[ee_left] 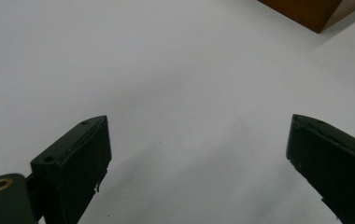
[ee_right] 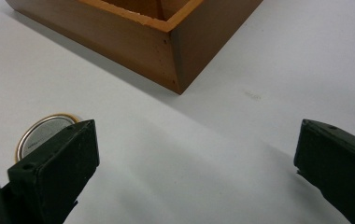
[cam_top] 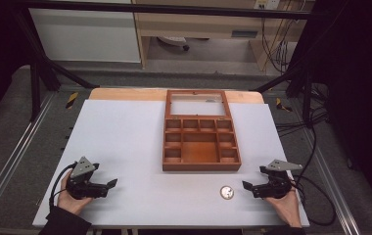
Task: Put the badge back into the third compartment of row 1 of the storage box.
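Observation:
A brown wooden box [cam_top: 201, 142] with several compartments sits mid-table, its glazed lid [cam_top: 197, 104] folded back flat behind it. A small round metal disc with a gold rim [cam_top: 226, 192] lies on the white mat in front of the box's right corner. My left gripper [cam_top: 108, 188] rests at the front left, open, with nothing between its jaws [ee_left: 199, 123]. My right gripper [cam_top: 254, 177] rests at the front right, open and empty [ee_right: 196, 126], just right of the disc. In the right gripper view the disc [ee_right: 40, 133] peeks out behind the left jaw, with the box corner [ee_right: 133, 42] ahead.
The white mat [cam_top: 140, 147] covers a wooden tabletop. A corner of the box [ee_left: 320, 11] shows at the top right of the left gripper view. Dark frame bars, cables and a cabinet stand beyond the table's far edge.

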A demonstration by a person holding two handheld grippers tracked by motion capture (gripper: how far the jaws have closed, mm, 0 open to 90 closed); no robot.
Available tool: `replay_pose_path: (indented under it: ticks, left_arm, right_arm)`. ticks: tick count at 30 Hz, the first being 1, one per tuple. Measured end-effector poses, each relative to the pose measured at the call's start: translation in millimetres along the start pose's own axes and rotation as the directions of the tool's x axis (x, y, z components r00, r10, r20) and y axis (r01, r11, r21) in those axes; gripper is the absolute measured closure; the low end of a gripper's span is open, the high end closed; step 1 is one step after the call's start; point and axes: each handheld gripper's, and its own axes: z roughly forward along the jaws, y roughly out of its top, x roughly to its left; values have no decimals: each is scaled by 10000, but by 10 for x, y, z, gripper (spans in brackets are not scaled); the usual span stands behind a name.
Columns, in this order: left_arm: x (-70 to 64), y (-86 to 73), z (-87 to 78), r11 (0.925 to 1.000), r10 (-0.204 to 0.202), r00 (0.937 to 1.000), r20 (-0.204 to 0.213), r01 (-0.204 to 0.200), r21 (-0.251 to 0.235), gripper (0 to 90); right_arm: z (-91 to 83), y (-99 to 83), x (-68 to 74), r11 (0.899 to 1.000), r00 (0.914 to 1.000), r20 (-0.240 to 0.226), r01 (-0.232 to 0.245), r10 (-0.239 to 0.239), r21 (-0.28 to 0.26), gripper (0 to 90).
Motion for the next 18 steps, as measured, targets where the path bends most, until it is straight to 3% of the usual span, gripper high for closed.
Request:
replay_pose_path:
  ticks: [18]
  left_arm:
    - [9, -15, -3, 9998, -183, 9998, -15, 183, 26, 70]
  right_arm:
    - [30, 17, 87, 9997, 9999, -76, 93, -91, 245, 8]
